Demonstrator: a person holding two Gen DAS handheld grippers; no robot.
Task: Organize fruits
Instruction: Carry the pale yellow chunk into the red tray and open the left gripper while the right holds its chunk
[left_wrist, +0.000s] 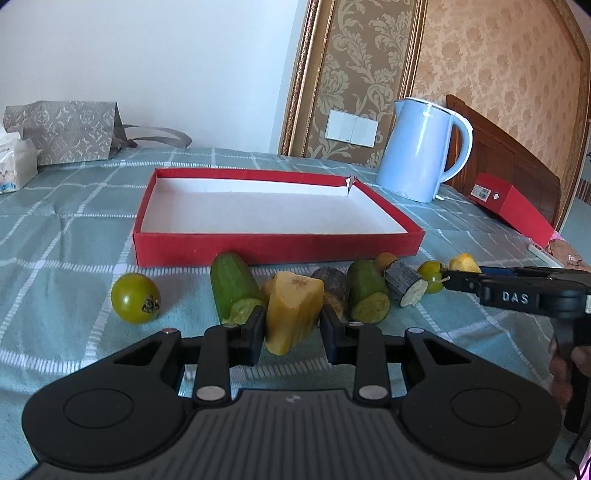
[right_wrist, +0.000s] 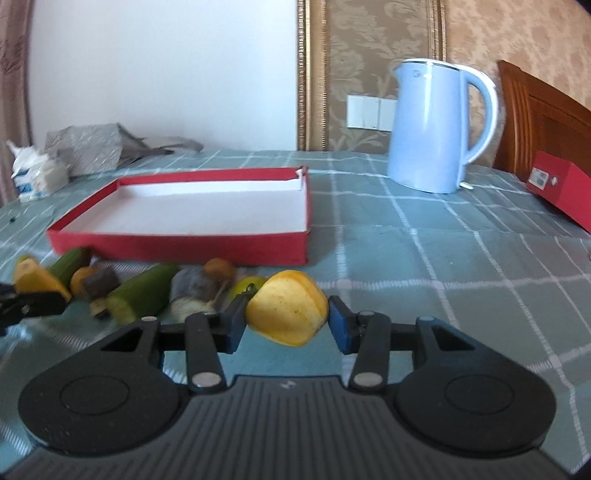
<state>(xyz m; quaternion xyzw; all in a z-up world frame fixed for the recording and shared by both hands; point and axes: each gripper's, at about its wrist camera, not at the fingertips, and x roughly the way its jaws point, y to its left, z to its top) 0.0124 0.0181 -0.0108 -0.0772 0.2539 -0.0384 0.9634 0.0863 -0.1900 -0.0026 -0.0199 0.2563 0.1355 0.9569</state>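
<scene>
A row of cut fruit pieces lies on the checked cloth in front of a shallow red box (left_wrist: 280, 245) with a white inside, also in the right wrist view (right_wrist: 184, 247). My left gripper (left_wrist: 292, 332) has its fingers around a yellow banana chunk (left_wrist: 291, 310); the right pad stands slightly off it. Beside it lie green cucumber pieces (left_wrist: 232, 284) (left_wrist: 367, 291), a dark piece (left_wrist: 404, 282) and a green tomato (left_wrist: 136, 298). My right gripper (right_wrist: 287, 325) has its fingers around a yellow fruit piece (right_wrist: 288, 312), with a small gap at the right pad.
A light blue kettle (left_wrist: 424, 147) stands behind the box at the right, also in the right wrist view (right_wrist: 436, 125). A red package (left_wrist: 513, 206) lies at the far right. A grey bag (left_wrist: 66, 131) and tissue pack (left_wrist: 16, 162) sit at the back left.
</scene>
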